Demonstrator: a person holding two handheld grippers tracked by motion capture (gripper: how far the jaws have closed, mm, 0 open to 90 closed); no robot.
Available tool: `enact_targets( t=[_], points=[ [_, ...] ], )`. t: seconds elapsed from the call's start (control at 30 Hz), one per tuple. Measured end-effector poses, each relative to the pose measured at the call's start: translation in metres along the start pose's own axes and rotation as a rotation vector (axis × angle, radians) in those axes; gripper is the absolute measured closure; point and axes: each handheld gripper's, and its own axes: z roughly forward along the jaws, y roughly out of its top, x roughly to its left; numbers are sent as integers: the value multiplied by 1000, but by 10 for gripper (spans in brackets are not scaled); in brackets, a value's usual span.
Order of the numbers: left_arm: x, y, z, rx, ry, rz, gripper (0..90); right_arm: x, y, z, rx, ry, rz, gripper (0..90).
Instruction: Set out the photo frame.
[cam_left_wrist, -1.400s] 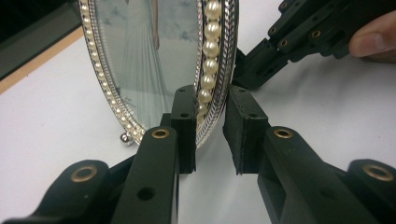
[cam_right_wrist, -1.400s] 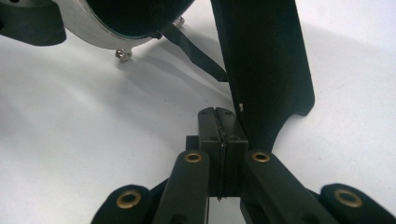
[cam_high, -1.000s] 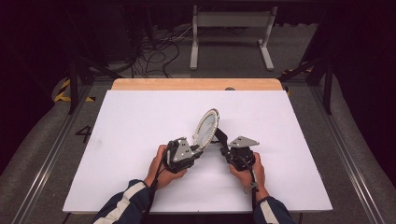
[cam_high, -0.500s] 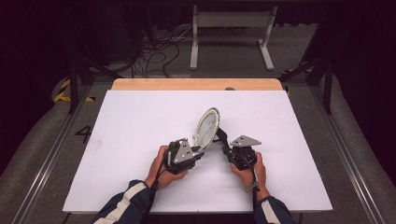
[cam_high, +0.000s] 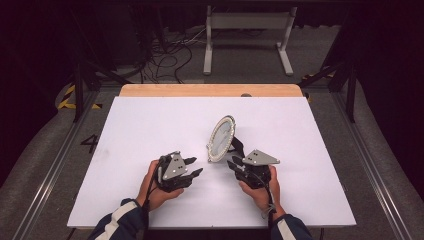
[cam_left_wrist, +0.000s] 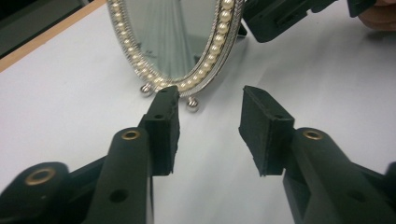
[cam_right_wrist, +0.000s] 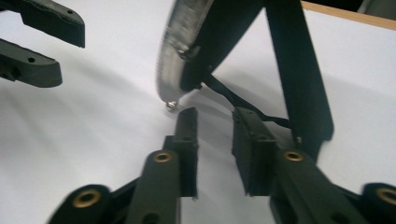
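An oval mirror (cam_high: 220, 138) with a rim of pearl-like beads stands upright on the white tabletop (cam_high: 150, 125), a little right of the middle and toward the near half. It leans back on a black prop leg (cam_right_wrist: 299, 70) behind it, with a thin black cord running from the frame to the leg. In the left gripper view its lower rim rests on small silver ball feet (cam_left_wrist: 192, 103) that touch the tabletop, and the glass faces that camera.

The left tongs (cam_high: 194, 167) lie to the near left of the mirror, apart from it, their tips pointing at its face. Their jaws have just been opening and now stand moderately apart, with only bare tabletop between the pads (cam_left_wrist: 163, 126).

The right tongs (cam_high: 235, 156) sit just near and right of the mirror, at its back by the prop leg. Their jaws have also just been opening; they stand narrowly apart with nothing between them, and the leg rises just beyond the right-hand pad (cam_right_wrist: 250, 149) in the right gripper view.

A person's hands in striped sleeves hold both tongs from the near edge. A strip of bare wood (cam_high: 210, 90) runs along the far side of the tabletop.
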Motion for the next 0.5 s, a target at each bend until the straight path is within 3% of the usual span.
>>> enact_targets(
  t=[0.1, 0.13, 0.17, 0.3, 0.37, 0.5],
  points=[
    [3, -8, -12, 3, 25, -19, 530, 3, 0, 1, -5, 11, 2, 639],
    [3, -8, -12, 3, 25, -19, 461, 3, 0, 1, -5, 11, 2, 639],
    [4, -13, -18, 5, 37, -27, 461, 6, 0, 2, -4, 13, 4, 576],
    [2, -27, -31, 31, 69, -16, 391, 15, 1, 3, -10, 24, -8, 534],
    [3, -33, -37, 32, 66, -42, 359, 18, 1, 5, -4, 22, -7, 517],
    [0, -42, -45, 40, 65, -47, 305, 21, 4, 9, -13, 17, -10, 493]
  ],
)
